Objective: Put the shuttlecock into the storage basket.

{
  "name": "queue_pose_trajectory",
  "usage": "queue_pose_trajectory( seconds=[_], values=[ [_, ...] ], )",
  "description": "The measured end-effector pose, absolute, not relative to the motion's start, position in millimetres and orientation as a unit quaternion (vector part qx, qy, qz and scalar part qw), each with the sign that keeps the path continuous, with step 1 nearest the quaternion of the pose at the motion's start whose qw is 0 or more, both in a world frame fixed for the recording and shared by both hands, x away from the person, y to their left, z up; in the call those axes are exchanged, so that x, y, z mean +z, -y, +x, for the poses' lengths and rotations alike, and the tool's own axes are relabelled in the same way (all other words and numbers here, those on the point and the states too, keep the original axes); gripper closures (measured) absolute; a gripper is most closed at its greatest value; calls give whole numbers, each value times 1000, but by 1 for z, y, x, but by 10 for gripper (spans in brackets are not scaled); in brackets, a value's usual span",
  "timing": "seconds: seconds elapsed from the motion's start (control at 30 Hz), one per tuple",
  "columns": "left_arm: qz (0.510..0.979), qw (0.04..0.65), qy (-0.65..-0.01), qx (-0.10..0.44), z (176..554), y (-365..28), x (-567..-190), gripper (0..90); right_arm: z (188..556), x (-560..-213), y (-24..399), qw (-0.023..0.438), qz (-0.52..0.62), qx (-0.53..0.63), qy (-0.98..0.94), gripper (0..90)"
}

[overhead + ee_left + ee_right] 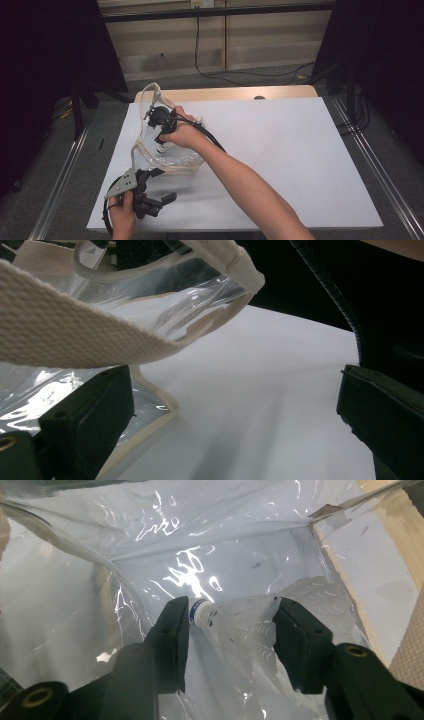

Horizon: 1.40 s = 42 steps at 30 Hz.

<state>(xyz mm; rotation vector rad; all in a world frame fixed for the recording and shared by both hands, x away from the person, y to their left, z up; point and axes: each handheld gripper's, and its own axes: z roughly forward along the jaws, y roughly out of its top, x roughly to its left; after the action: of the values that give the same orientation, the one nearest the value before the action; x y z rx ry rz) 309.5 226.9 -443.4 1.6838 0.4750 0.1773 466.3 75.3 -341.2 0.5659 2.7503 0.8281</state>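
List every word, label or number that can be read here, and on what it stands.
None can be read.
Bottle in the clear bag, between the right tool's jaws: blue marks near its white cap, too blurred to read.

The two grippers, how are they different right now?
The right gripper reaches down inside the clear bag, its jaws either side of a crumpled plastic bottle. The left gripper stays outside the bag, low over the white table, jaws wide apart around nothing. Both are black and hand-held.
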Motion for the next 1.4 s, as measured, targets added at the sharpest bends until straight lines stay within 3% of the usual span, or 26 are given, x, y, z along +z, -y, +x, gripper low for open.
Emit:
queue_pose_trajectory(
  seconds=[0.4,1.4],
  values=[
    [738,638,-205,77,309,-226,-443,21,468,-338,-71,117,204,284,-930,380],
    [739,638,-204,78,309,-227,-443,21,466,-332,-65,109,218,290,-925,294]
  ],
)
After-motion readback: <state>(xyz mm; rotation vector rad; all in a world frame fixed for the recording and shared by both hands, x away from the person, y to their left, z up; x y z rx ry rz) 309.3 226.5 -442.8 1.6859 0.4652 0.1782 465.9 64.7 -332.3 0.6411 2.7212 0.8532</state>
